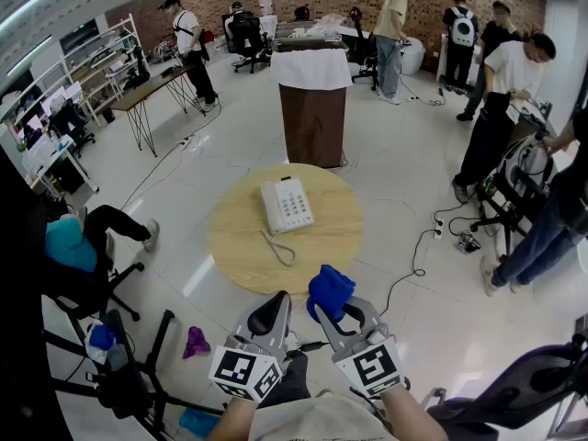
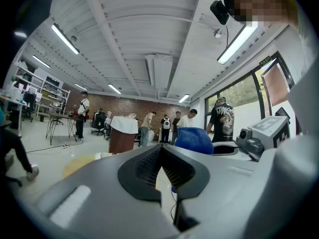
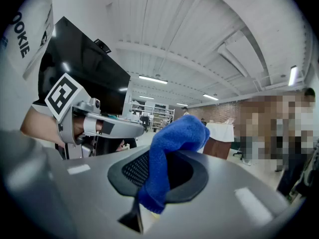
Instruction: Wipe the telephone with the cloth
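A white push-button telephone with a curled cord lies near the centre of a round, light-wood desk in the middle of the head view, well apart from the 2 tools held at the bottom centre of the frame. The right tool is clamped on a bunched blue cloth, which rises past its tips near the desk's lower edge. The left tool, just beside it, has its jaws pressed together with nothing between them.
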